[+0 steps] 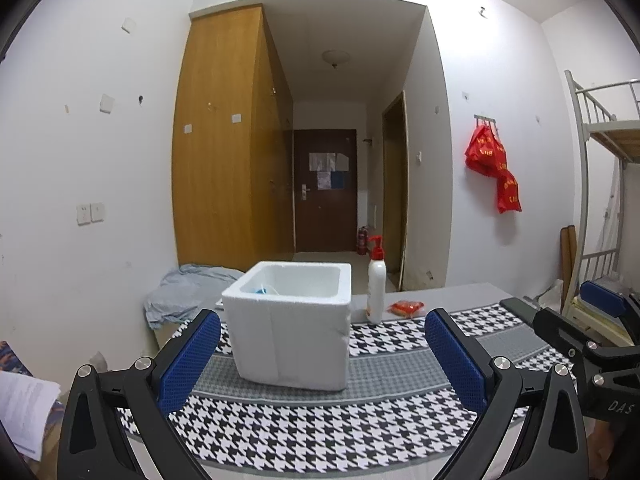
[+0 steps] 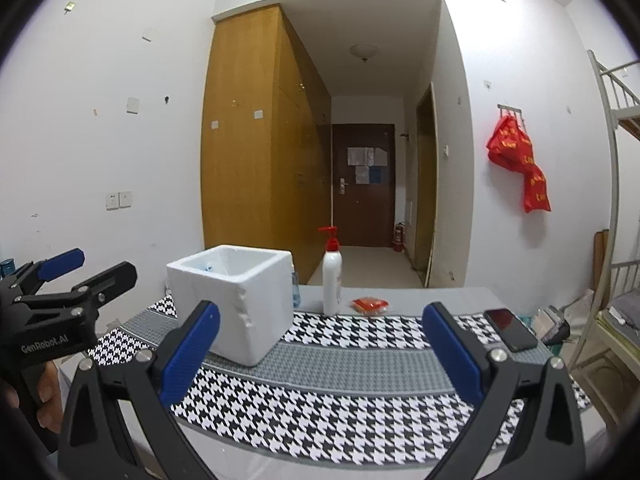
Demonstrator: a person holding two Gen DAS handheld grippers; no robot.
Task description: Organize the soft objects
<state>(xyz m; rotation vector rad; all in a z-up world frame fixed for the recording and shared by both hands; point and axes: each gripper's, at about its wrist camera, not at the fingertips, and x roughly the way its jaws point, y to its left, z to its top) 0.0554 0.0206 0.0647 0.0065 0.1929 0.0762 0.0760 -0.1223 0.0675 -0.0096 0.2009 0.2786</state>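
Observation:
A white foam box (image 1: 289, 326) stands open-topped on the houndstooth cloth (image 1: 304, 424); something blue and white lies inside it (image 1: 262, 289). It also shows in the right wrist view (image 2: 236, 300). A small red soft packet (image 1: 406, 307) lies behind it to the right, also in the right wrist view (image 2: 370, 305). My left gripper (image 1: 322, 340) is open and empty, in front of the box. My right gripper (image 2: 320, 336) is open and empty, to the right of the box. Each gripper shows in the other's view, the right one (image 1: 600, 320) and the left one (image 2: 84, 272).
A white pump bottle with a red top (image 1: 376, 286) stands right of the box, also in the right wrist view (image 2: 331, 280). A dark phone (image 2: 510, 329) lies at the table's right. A pale blue cloth (image 1: 180, 292) lies beyond the table's far left edge. A bunk bed frame (image 1: 600, 160) is at right.

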